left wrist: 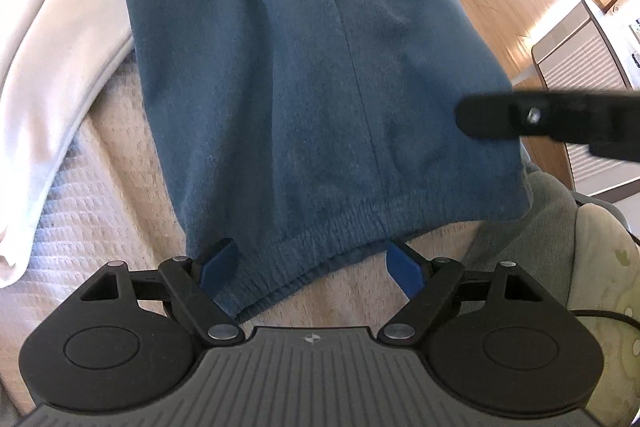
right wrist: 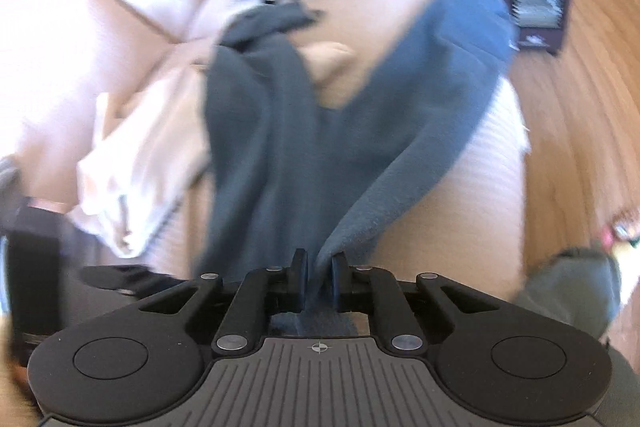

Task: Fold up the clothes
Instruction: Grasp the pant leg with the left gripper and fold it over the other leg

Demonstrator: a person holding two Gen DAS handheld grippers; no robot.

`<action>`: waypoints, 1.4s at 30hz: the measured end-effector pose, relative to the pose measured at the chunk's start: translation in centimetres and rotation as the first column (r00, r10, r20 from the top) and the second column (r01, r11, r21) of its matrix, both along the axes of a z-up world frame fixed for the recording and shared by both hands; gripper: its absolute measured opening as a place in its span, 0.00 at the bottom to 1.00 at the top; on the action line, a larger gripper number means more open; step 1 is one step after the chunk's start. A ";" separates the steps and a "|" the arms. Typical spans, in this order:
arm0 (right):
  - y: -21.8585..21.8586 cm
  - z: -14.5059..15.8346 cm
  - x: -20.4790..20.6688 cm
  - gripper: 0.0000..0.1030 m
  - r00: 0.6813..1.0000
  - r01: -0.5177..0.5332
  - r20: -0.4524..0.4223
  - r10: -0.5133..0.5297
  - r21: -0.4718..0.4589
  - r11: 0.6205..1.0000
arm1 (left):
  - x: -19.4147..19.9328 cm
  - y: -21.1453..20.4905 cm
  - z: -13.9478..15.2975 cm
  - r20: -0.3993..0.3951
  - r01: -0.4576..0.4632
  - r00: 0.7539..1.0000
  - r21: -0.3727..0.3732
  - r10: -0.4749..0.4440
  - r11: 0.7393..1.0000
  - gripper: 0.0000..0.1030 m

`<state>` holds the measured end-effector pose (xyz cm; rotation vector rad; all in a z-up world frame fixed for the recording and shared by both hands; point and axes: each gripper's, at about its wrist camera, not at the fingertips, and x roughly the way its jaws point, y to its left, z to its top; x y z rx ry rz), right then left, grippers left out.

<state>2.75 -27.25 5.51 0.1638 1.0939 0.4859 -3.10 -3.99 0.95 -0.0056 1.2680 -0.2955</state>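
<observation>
Blue pants [left wrist: 280, 87] flat on bed [left wrist: 100, 195]. Right gripper [right wrist: 319, 277] clenched on waistband at 6 o'clock; left gripper [left wrist: 312, 263] released. One-sided lift risks bunching, or a slipped pinch.

Nothing to read here: no words, labels, brand names or numbers show up in either view. The only sign is a small crosshair mark [left wrist: 310, 338] on the ribbed plate of the left gripper's body, just behind its fingers, and the same crosshair [right wrist: 319, 347] sits on the right gripper's plate. The cabinet far off to the right is too blurred to tell.
</observation>
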 end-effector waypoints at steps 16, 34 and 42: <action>5.0 -6.3 1.7 0.18 0.973 -0.081 -0.209 0.095 0.070 0.994 | -5.8 8.5 3.3 -0.003 -0.170 0.985 -0.069 0.170 0.983 0.80; 0.4 -3.6 0.8 0.29 0.980 -0.009 -0.197 0.033 0.123 0.992 | -8.3 9.2 5.8 0.083 -0.182 0.978 -0.099 0.190 0.978 0.79; -4.8 -2.6 1.7 0.33 0.979 0.146 -0.159 -0.128 0.109 0.983 | -5.4 2.5 6.0 0.165 -0.007 0.986 -0.129 0.029 0.992 0.79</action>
